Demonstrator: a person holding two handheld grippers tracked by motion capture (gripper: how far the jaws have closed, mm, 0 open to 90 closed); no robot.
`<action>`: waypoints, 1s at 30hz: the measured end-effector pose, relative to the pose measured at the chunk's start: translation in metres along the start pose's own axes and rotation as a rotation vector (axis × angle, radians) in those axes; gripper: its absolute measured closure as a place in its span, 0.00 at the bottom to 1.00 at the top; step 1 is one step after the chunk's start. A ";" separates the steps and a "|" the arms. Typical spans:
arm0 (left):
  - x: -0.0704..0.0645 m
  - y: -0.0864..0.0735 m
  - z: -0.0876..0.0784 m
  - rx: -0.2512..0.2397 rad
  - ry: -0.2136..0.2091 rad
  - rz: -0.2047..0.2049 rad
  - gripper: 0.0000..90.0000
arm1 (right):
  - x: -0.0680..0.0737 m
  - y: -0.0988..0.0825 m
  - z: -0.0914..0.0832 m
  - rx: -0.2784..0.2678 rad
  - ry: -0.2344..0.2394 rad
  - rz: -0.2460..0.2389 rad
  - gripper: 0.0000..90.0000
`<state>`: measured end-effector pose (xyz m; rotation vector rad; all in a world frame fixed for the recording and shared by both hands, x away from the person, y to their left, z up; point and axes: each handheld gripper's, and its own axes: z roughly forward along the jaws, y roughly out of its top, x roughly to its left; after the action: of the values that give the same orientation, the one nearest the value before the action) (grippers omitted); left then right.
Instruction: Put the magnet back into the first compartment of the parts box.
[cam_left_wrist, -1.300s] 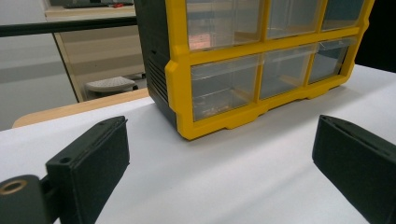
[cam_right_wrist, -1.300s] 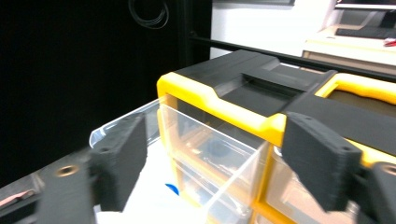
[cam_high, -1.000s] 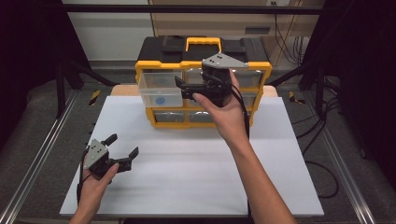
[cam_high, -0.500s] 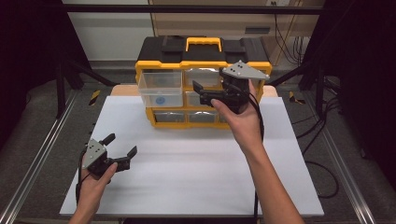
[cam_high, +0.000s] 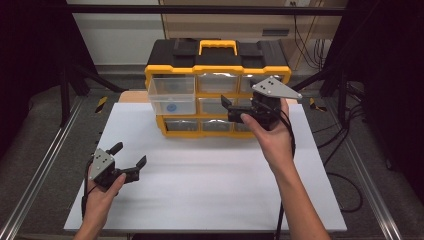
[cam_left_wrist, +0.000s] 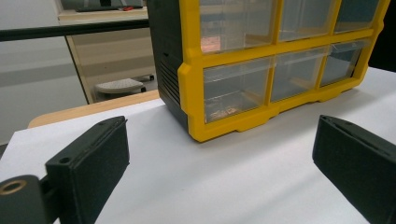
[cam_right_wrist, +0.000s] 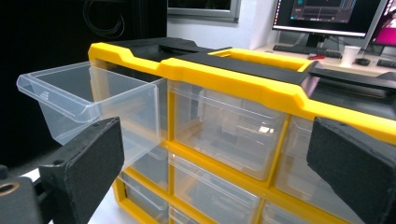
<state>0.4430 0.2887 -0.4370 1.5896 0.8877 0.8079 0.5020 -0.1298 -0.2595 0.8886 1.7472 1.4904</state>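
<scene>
A yellow and black drawer cabinet (cam_high: 217, 70) stands at the back of the white tabletop (cam_high: 200, 185). Its clear top-left drawer (cam_high: 171, 95) is pulled out, with a small blue thing (cam_high: 171, 107) lying in it. My right gripper (cam_high: 228, 110) hovers in front of the cabinet's right half and points left. Its jaws have just been opening, nothing is between them, and it is open. In the right gripper view the pulled-out drawer (cam_right_wrist: 70, 93) juts out at the left. My left gripper (cam_high: 130, 154) rests open at the near left, aimed at the cabinet (cam_left_wrist: 233, 70).
Metal rails (cam_high: 40, 170) run along both sides of the table. Cables (cam_high: 345, 150) trail at the right. A strip of wooden tabletop (cam_high: 132, 96) shows behind the white sheet. A monitor (cam_right_wrist: 327, 14) and desk stand beyond the cabinet.
My right gripper has moved right and slightly down, away from the pulled-out drawer to the cabinet's right half. The left gripper has stayed in place.
</scene>
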 end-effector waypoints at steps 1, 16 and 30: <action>0.000 0.000 0.000 -0.001 0.000 -0.002 0.04 | -0.001 -0.001 -0.002 -0.005 -0.003 -0.004 0.05; -0.001 0.000 0.000 -0.002 -0.005 -0.001 0.04 | -0.024 -0.012 -0.030 -0.022 -0.062 -0.004 0.05; 0.000 0.001 -0.002 0.000 -0.004 0.001 0.04 | -0.037 -0.029 -0.052 -0.032 -0.096 0.018 0.03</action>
<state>0.4413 0.2892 -0.4360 1.5912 0.8838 0.8059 0.4760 -0.1920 -0.2795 0.9458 1.6455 1.4592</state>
